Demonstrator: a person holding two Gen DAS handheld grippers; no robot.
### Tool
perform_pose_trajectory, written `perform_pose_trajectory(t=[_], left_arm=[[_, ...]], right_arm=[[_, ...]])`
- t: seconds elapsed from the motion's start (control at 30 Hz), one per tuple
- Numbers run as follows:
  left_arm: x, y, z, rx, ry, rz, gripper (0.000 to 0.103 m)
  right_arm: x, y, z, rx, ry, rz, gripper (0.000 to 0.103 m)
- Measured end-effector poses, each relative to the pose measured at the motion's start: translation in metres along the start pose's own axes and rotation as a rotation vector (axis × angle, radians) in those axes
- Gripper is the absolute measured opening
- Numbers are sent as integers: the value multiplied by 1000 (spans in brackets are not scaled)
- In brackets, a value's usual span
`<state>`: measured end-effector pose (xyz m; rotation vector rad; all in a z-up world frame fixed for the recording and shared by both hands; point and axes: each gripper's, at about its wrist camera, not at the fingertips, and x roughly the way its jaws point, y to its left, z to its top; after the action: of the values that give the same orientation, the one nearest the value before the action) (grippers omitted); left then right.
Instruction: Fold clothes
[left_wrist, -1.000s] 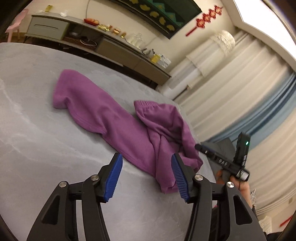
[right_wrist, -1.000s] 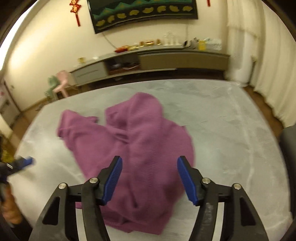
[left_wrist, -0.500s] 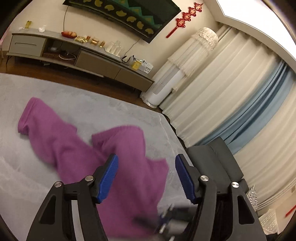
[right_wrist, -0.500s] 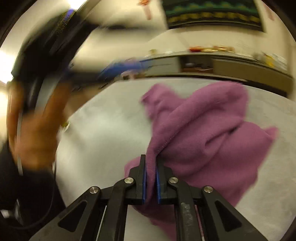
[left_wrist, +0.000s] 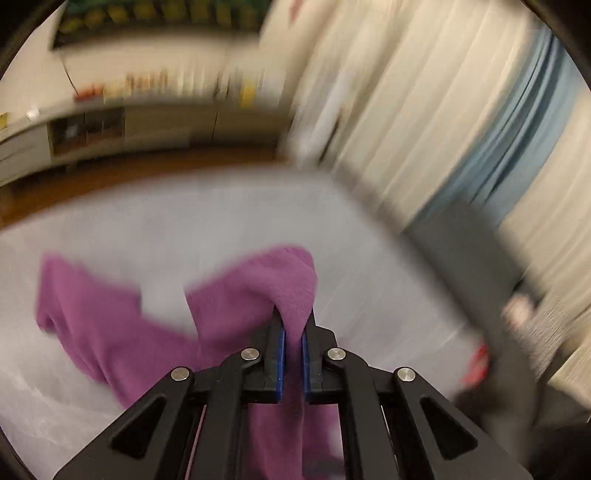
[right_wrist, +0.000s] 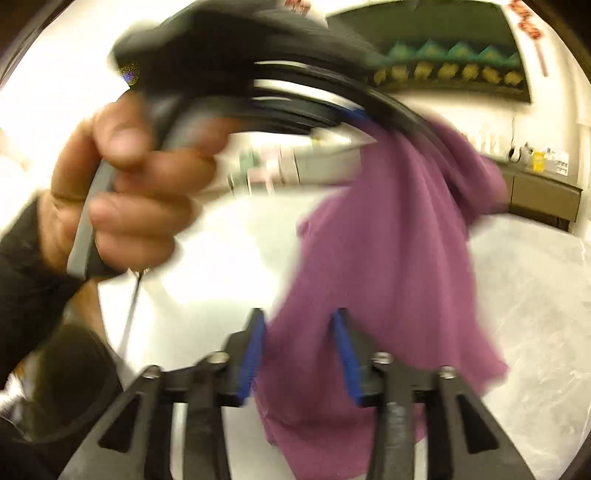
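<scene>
A purple knit garment (left_wrist: 240, 295) lies partly on the grey table (left_wrist: 184, 221). My left gripper (left_wrist: 292, 317) is shut on a raised fold of it, and the cloth runs down between the blue pads. In the right wrist view the garment (right_wrist: 388, 240) hangs from the left gripper (right_wrist: 354, 116), which a hand (right_wrist: 129, 192) holds close at the upper left. My right gripper (right_wrist: 299, 321) is open, with the hanging cloth between and behind its fingers. Both views are blurred by motion.
A long sideboard (left_wrist: 110, 125) with small items stands beyond the table's far edge. Pale and blue curtains (left_wrist: 443, 110) fill the right side, with a dark chair (left_wrist: 480, 258) by the table's right edge. A dark sleeve (right_wrist: 29, 288) covers the left of the right wrist view.
My left gripper went from open to shut on the garment and lifted a fold. My right gripper, shut on the cloth half a second ago, has opened. The hand-held left gripper moved nearer.
</scene>
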<state>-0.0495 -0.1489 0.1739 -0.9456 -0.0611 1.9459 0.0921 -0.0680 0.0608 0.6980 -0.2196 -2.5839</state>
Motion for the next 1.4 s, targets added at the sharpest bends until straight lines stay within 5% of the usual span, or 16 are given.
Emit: perform_pose_trajectory(t=[0.1, 0.23, 0.33, 0.57, 0.73, 0.77, 0.83, 0.97, 1.1, 1.23, 1.33, 1.4], left_arm=[[-97, 51, -12, -82, -184, 42, 6], [-120, 172, -102, -384, -26, 346, 14], [-128, 223, -159, -571, 30, 452, 14], [-134, 232, -153, -605, -34, 354, 50], [-86, 247, -123, -605, 60, 376, 56], [-72, 250, -119, -601, 90, 381, 56], [-52, 254, -112, -601, 126, 394, 56], [-25, 278, -101, -684, 100, 358, 56], [-1, 304, -97, -755, 105, 361, 56], [17, 303, -102, -690, 142, 433, 56], [24, 296, -102, -620, 153, 488, 42], [25, 297, -104, -620, 152, 486, 23]], right_arm=[[-8, -13, -2, 99, 12, 89, 60], [24, -29, -13, 190, 124, 25, 60], [37, -38, -17, 200, 167, -72, 60], [61, -94, -17, 243, 221, -295, 62], [88, -143, -27, 317, 342, -349, 61], [86, -145, -32, 315, 348, -347, 56], [81, -145, -41, 303, 354, -343, 26], [62, -130, -20, 196, 245, -329, 15], [56, -67, -10, -101, 168, -231, 14], [76, -4, -42, -373, 295, -46, 14], [95, 12, -73, -469, 446, -1, 14], [94, 14, -77, -480, 468, 13, 14]])
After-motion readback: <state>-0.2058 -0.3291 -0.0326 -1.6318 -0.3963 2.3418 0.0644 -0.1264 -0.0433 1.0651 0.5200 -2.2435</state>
